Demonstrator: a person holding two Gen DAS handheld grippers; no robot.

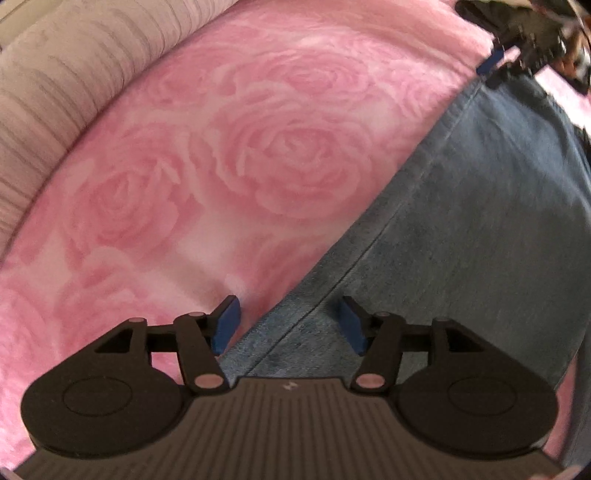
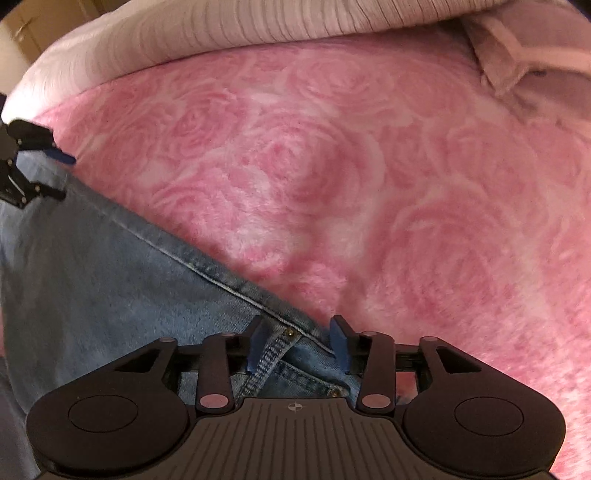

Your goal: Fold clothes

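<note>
A pair of blue jeans [image 1: 461,206] lies flat on a pink rose-patterned blanket [image 1: 229,155]. My left gripper [image 1: 290,323] is open, its blue pads straddling the side seam edge of the jeans near the hem end. My right gripper [image 2: 301,343] is open around the pocket corner with a rivet at the waist end of the jeans [image 2: 110,280]. Each gripper shows in the other's view: the right one [image 1: 517,40] at the far top right, the left one [image 2: 29,162] at the far left.
A pale striped pillow or cover [image 1: 74,74] borders the blanket at the back, also in the right wrist view [image 2: 258,26]. A folded pale cloth [image 2: 517,59] lies at the top right. A cupboard [image 2: 33,26] shows beyond the bed.
</note>
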